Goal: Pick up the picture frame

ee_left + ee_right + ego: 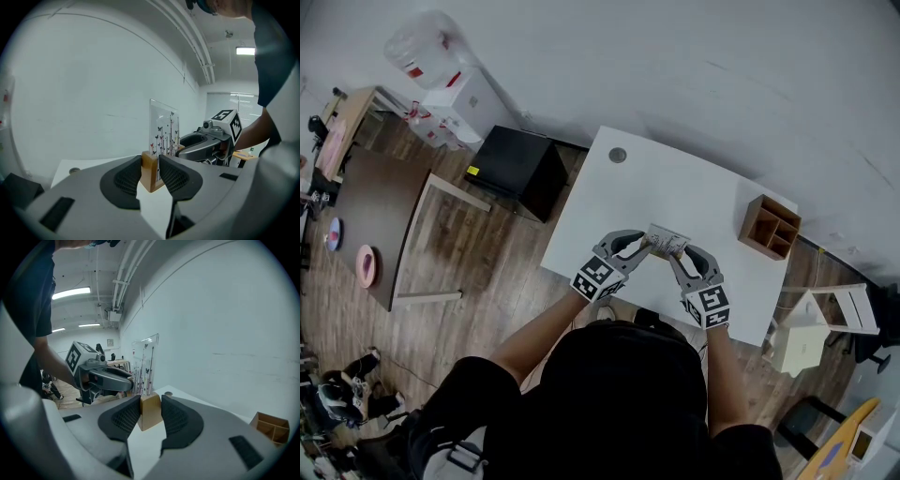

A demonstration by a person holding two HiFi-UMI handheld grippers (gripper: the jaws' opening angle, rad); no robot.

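The picture frame [666,243] is a clear pane printed with butterflies and stems [164,130], standing upright in a light wooden base [150,171]. Both grippers hold it over the white table [675,187], near its front edge. My left gripper [641,246] grips the base's left end, pads pressed on the wood [150,174]. My right gripper [680,254] clamps the other end of the base [151,410]. Each gripper view shows the opposite gripper behind the pane [143,363]. Whether the base touches the tabletop cannot be told.
A wooden desk organiser [771,226] sits at the table's right end. A round cable hole [618,155] lies near the far left corner. A black cabinet [517,169] and a brown table [366,220] stand to the left, a white stool [820,323] to the right.
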